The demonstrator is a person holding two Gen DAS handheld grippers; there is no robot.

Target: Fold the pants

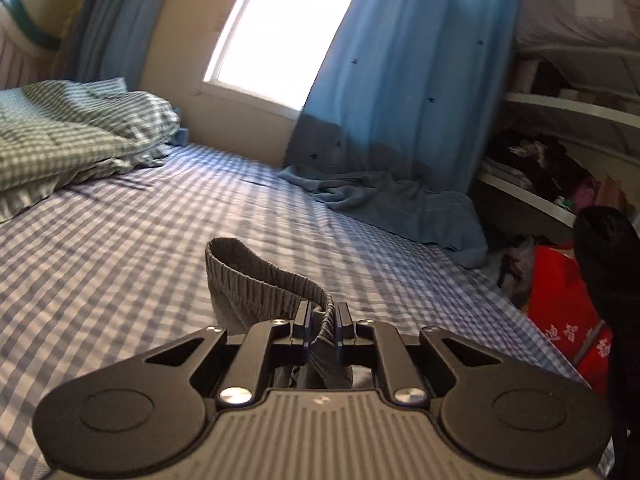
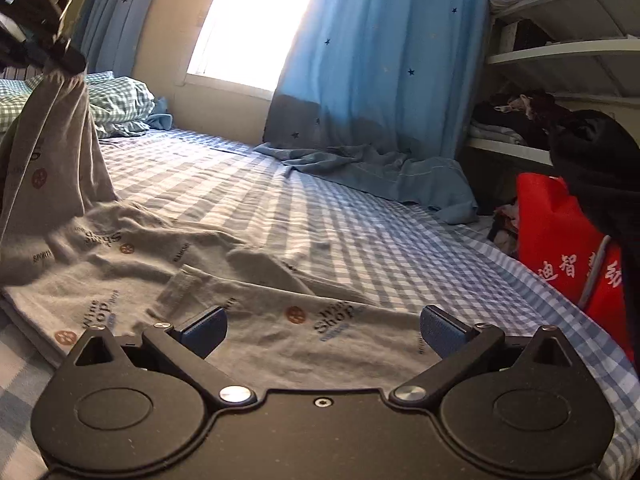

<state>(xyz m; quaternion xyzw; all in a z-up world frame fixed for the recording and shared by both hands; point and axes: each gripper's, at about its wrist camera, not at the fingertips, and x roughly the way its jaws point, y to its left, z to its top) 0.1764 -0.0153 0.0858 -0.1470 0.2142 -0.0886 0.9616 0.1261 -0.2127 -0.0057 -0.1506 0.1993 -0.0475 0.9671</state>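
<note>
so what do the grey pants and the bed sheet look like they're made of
Grey pants: soft matte knit, probably cotton jersey. They drape limply, carry printed logos, and the ribbed elastic waistband is pinched in the left tool.
Bed sheet: thin woven cloth, likely cotton, with a blue-white check, no sheen and shallow creases.

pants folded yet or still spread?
Spread. Grey pants lie rumpled on the bed; left tongs lift the waistband.

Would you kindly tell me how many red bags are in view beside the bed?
1. The red bag stands on the floor at the right edge of the bed, below the shelves; others may be hidden.
</note>
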